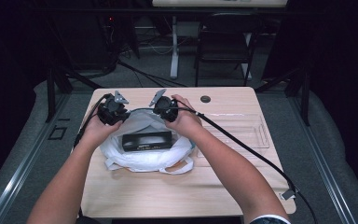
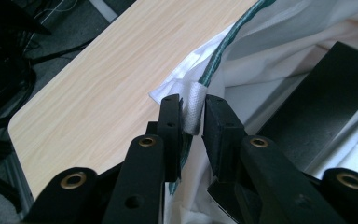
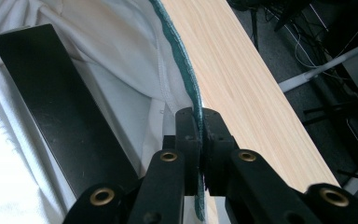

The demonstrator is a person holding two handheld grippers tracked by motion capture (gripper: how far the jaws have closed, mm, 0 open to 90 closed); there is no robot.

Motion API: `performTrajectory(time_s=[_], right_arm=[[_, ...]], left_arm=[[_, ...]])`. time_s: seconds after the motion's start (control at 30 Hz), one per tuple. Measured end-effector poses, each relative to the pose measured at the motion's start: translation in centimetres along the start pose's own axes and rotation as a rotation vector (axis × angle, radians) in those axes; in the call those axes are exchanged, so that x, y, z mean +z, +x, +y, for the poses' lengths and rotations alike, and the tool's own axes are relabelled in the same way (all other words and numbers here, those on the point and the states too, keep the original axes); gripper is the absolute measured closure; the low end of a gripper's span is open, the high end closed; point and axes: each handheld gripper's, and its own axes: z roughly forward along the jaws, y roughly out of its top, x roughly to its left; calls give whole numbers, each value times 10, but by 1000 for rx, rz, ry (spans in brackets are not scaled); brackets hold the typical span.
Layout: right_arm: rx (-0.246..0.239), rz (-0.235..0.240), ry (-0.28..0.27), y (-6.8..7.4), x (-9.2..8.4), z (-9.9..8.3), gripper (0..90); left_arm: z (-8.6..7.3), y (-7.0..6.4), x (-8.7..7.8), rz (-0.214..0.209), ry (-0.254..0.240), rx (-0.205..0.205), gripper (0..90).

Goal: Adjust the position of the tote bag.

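White cloth bag (image 1: pixel 142 156), glossy black box (image 1: pixel 147 140), pale matt wood-grain table (image 1: pixel 168 196).

L tongs (image 2: pixel 193 116) slightly parted, R tongs (image 3: pixel 199 123) clamped, both forearms outstretched.

The high view looks forward and down from above the person's side onto the whole worktop (image 1: pixel 168 196). Each tool view sits low and close, looking along its own jaws across the worktop's edge. All three share the white bag (image 1: pixel 144 156) and black box (image 1: pixel 147 140).
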Motion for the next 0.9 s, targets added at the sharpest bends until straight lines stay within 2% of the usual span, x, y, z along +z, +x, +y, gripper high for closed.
performTrajectory(time_s=[0.07,0.3,0.53,0.77,0.9], right_arm=[[0,0,0,0,0,0,873],[3,0,0,0,0,0,872],[-4,-1,3,1,0,0,872],[3,0,1,1,0,0,870],[6,2,-2,2,1,0,867]], left_arm=[[-1,0,-4,-14,-10,-6,730],[-7,-2,-16,-6,-18,12,660],[-28,1,-23,-1,3,1,641],[-44,5,-18,-5,30,-10,644],[-46,4,-10,13,39,-6,666]])
